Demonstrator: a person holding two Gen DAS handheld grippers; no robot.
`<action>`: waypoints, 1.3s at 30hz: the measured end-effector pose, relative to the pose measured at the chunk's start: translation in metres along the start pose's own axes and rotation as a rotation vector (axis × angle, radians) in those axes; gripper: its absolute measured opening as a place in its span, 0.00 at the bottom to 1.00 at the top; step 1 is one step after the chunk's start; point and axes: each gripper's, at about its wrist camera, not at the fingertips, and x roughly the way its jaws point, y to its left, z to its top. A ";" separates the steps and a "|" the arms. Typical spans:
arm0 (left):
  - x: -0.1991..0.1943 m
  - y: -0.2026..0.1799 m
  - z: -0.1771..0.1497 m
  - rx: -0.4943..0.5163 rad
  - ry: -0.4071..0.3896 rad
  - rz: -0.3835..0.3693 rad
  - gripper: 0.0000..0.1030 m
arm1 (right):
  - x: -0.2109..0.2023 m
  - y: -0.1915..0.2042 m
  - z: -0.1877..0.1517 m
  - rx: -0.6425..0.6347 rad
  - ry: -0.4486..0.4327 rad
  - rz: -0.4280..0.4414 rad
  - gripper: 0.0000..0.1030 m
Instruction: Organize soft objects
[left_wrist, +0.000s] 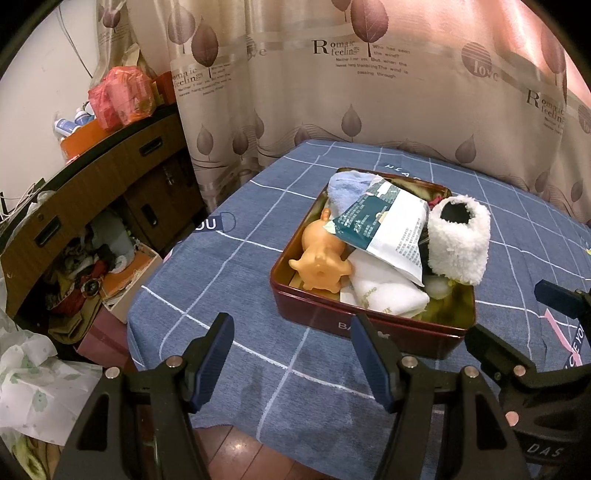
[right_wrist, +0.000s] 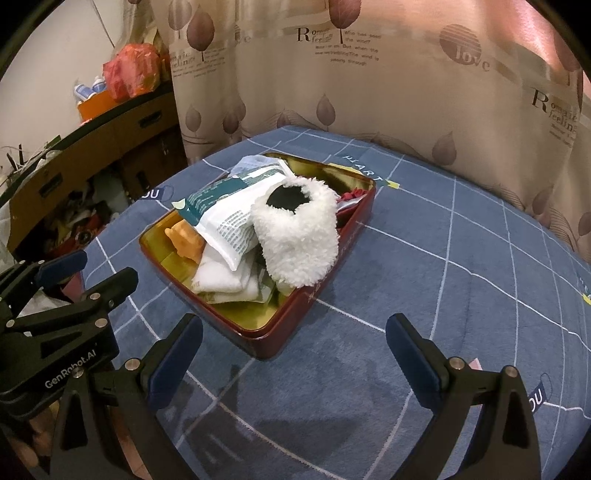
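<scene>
On the far left we are looking past a curved brown wooden cabinet (left_wrist: 110, 173) with a red plastic bag (left_wrist: 122, 96) sitting on top, and then across the blue grid-patterned cloth (left_wrist: 229, 280) that is covering the table. We are holding our left gripper (left_wrist: 291, 360) over the near edge of that cloth, its blue-padded jaws standing wide apart with nothing between them. Just beyond it the dark red rectangular metal tin with a gold lining (left_wrist: 369, 325) is lying open, and inside it an orange rubber animal toy (left_wrist: 319, 258) is resting at the left, a folded white towel (left_wrist: 384, 291) is lying beside it, a white and teal plastic packet (left_wrist: 384, 225) is leaning across both, and a fluffy white fleece slipper (left_wrist: 458, 240) is sticking up at the tin's right end. Further right we are keeping our right gripper (right_wrist: 295, 360) spread wide and empty above bare cloth, near the tin's corner.
</scene>
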 end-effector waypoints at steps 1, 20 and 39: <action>0.000 -0.001 0.000 0.000 0.000 -0.001 0.65 | 0.000 0.000 0.000 0.001 0.001 0.001 0.96; 0.001 -0.003 -0.001 0.000 0.009 -0.009 0.65 | 0.003 0.004 -0.002 -0.011 0.015 0.009 0.96; 0.002 0.003 0.000 0.002 0.016 -0.008 0.65 | 0.009 0.007 -0.007 -0.020 0.047 0.015 0.96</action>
